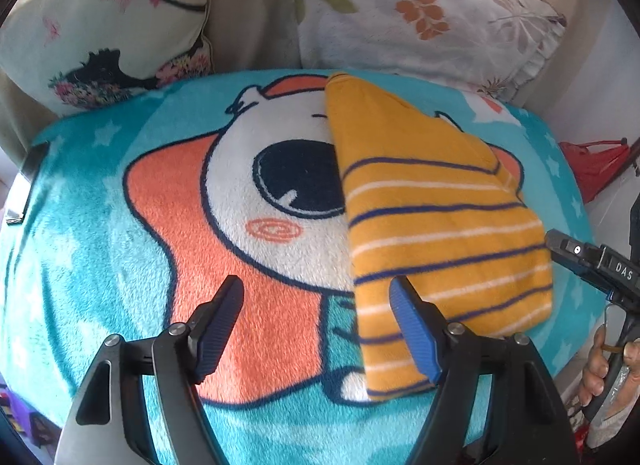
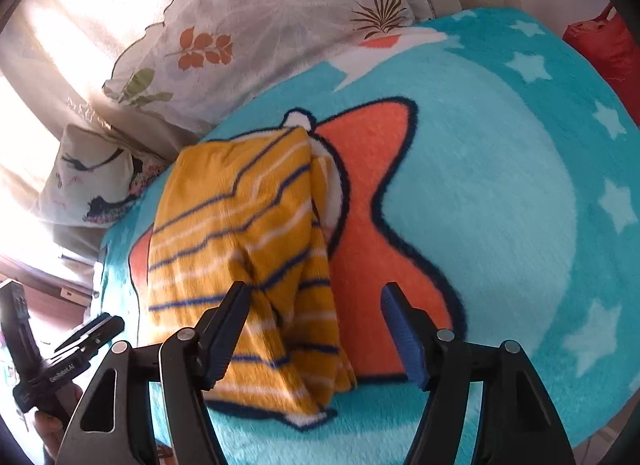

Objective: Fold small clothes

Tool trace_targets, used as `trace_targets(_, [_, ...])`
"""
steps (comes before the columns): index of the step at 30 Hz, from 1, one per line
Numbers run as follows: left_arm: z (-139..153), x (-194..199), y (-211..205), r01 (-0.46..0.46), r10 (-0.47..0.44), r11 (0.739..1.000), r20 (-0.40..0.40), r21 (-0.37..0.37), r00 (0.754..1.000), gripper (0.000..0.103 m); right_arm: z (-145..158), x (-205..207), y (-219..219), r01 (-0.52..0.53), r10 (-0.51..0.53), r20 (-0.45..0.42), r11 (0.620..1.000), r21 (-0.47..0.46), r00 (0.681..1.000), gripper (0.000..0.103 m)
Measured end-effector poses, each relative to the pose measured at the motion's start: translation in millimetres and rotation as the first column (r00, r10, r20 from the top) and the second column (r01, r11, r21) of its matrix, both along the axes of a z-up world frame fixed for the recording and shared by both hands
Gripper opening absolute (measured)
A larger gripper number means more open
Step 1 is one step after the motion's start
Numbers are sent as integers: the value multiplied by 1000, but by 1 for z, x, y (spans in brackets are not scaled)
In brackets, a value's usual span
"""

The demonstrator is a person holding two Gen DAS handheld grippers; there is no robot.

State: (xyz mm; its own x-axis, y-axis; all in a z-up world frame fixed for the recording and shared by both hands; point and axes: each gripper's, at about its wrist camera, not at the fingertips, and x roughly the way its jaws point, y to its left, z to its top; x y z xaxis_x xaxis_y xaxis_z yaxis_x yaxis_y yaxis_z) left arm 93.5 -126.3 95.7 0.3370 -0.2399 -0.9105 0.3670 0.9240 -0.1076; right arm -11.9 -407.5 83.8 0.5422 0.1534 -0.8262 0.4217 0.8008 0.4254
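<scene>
- The yellow striped garment (image 1: 436, 233) is a small piece of clothing with thin blue and white stripes. It lies folded into a long, narrow shape.
- It rests on a fluffy teal blanket (image 1: 100, 265) that has a big cartoon picture on it, with an orange star shape, a white face and one large dark eye. The garment covers the right part of that face.
- In the right wrist view the garment (image 2: 240, 249) lies on the left side of the blanket (image 2: 500, 193), and its near end looks thick and bunched.
- The left claw (image 1: 316, 319) is spread wide and holds nothing. Its right finger is over the near edge of the garment, and its left finger is over the orange part of the blanket.
- The right claw (image 2: 314, 329) is also spread wide and empty. The near end of the garment lies between its two fingers, low down.
- Two pillows lean up behind the blanket. One is a white pillow with birds (image 1: 108, 25) and the other is a flowery pillow with orange leaves (image 1: 420, 21).
- A red thing (image 1: 596, 167) sits past the right edge of the blanket.
</scene>
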Motion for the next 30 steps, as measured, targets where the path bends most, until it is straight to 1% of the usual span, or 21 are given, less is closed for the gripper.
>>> trace_targets(3, [-7,8,1,-15,14,1000,-35,-10,999,74,-1,9,-3,30,-30,5,1000,8,1000,74])
trace_targets(5, [-8,7,2,-26,26,999,-38,-23,999,74,-2,13,-5,44,-44,6,999,13,999,74])
trace_targets(9, [-11,4,-2,-49,48,999,-44,-11,998,74,-5,14,-5,46,-46,9,999,22,999,74])
trace_targets(15, [-6,-7,8,-143,141,988,-38,-59,989,74,-18,23,-15,11,-10,-16,999,42,1000,77])
trace_targets(19, [-4,-19,23,-219,219,974,-2,-57,976,74,-24,45,-13,-30,32,-60,999,42,998,80])
trace_targets(22, [-8,-21,34,-264,263,963,-21,-59,965,74,-25,62,-9,-55,57,-85,998,24,995,81])
trace_targets(24, [-12,-21,39,-287,285,955,-39,-66,958,74,-27,72,-7,-71,74,-98,997,36,992,81])
trace_targets(26, [-14,-21,41,-311,307,947,-57,-77,950,74,-30,77,-5,-77,81,-107,996,43,991,83])
trace_targets(30, [-16,-13,32,-306,298,946,-80,-106,951,74,-38,79,-6,-68,76,-110,995,76,991,88])
